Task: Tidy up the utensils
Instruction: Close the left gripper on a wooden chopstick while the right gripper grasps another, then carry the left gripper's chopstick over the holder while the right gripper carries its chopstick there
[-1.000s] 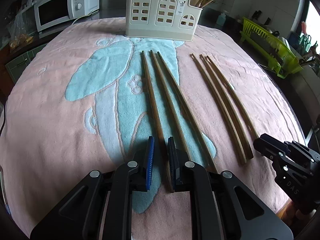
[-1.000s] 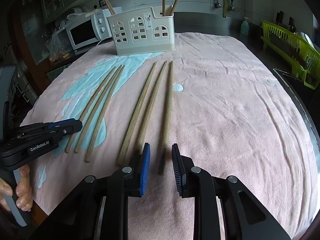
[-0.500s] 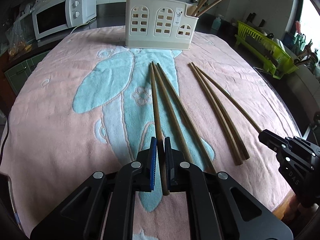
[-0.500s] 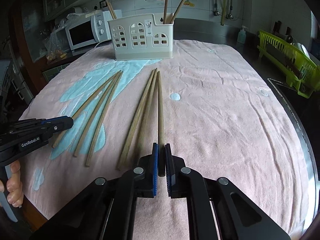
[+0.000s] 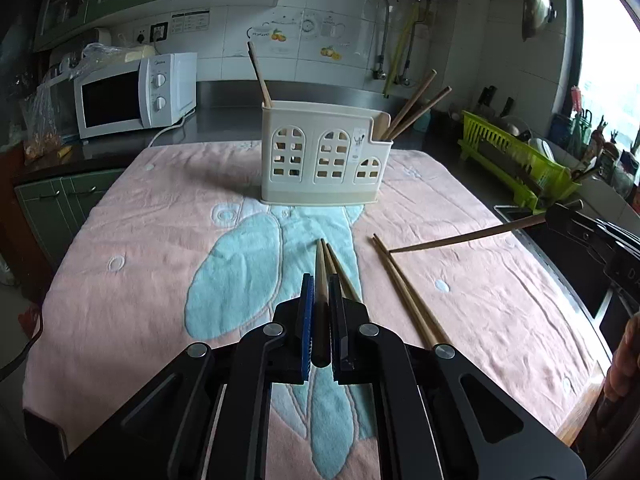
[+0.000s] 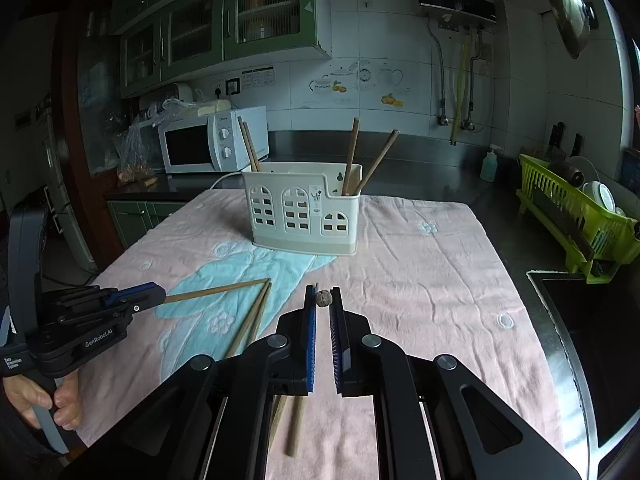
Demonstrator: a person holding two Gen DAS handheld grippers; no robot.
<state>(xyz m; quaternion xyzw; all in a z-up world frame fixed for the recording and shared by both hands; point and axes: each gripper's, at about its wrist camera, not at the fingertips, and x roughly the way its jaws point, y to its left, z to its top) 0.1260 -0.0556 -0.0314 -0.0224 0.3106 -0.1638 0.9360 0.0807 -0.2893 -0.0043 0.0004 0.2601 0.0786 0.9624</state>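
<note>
I have a wooden chopstick pinched in each claw. My left gripper (image 5: 320, 320) is closed on one chopstick (image 5: 321, 276) near its thick butt end, and the shaft runs straight out along my fingers, its tip pointing away toward the cream utensil holder (image 5: 324, 160) at the far side of the pink towel (image 5: 140, 260). My right gripper (image 6: 323, 320) clamps another chopstick (image 5: 468, 238) the same way; through its own camera I see only the round end grain (image 6: 323, 298) between the pads, so its long axis lies along my line of sight, while from the left wrist view that stick reaches in from the right, tip angled toward the middle of the towel. These sticks look light, stiff and smooth, and I judge them prone to pivot or slide in a two-pad pinch, so gripping near the butt with the shaft in line with the fingers seems the steadiest hold. Two chopsticks (image 5: 340, 276) lie just beside my left one on the towel, and another pair (image 5: 404, 296) lies to the right of them, all pointing roughly toward the holder. The holder already has several chopsticks (image 6: 352, 156) standing tilted in its compartments, and I judge mine should go tip-first into one of those.
</note>
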